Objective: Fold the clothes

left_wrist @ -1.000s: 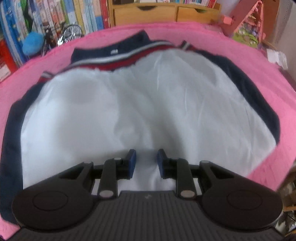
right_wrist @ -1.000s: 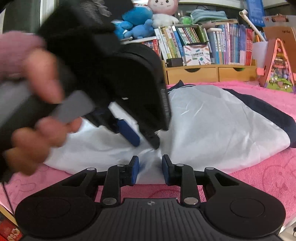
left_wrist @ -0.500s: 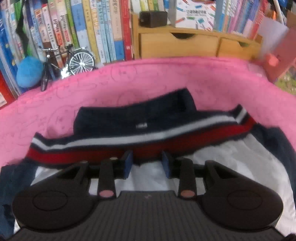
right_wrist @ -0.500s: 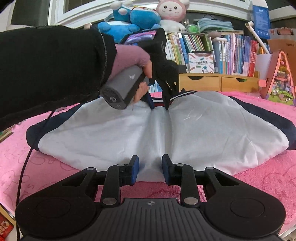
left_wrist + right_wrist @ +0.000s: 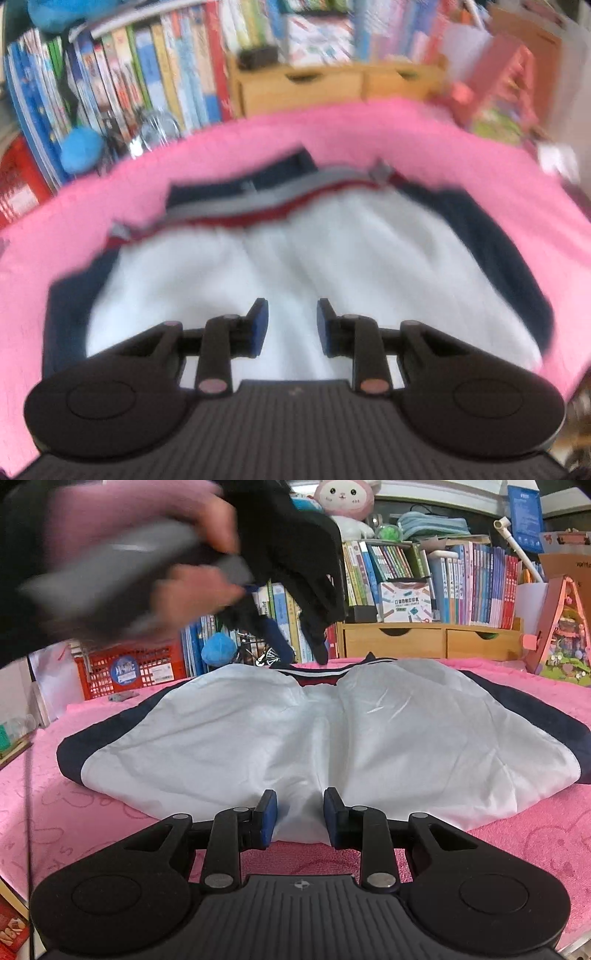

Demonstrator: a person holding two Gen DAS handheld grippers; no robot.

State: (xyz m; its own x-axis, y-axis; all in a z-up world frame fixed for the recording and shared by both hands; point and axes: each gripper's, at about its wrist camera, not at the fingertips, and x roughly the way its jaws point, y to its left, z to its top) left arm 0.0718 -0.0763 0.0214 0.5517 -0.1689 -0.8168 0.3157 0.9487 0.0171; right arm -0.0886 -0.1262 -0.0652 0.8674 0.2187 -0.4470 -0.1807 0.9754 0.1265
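Observation:
A jacket (image 5: pixel 424 746) lies spread on the pink cloth (image 5: pixel 535 834), white lining up, with navy edges and a red, white and navy striped collar (image 5: pixel 258 210) at the far side. My right gripper (image 5: pixel 301 819) sits at the near hem, shut on a bunch of white fabric that fills the gap between its pads. A crease runs from there to the collar. My left gripper (image 5: pixel 291 325) hangs blurred in the air above the white lining, its jaws closing with nothing between them. In the right wrist view a hand (image 5: pixel 192 587) holds the left gripper (image 5: pixel 295 642) above the collar.
Behind the pink cloth stand a wooden drawer unit (image 5: pixel 428 642), rows of books (image 5: pixel 480 587), a red crate (image 5: pixel 133 672), a small model bicycle (image 5: pixel 258 657) with a blue ball (image 5: pixel 218 651), and a pink toy house (image 5: pixel 561 635) at the right.
The left gripper went from the near hem out to the collar, then lifted back up off it. The right gripper stayed at the hem. The jacket's middle now shows a crease.

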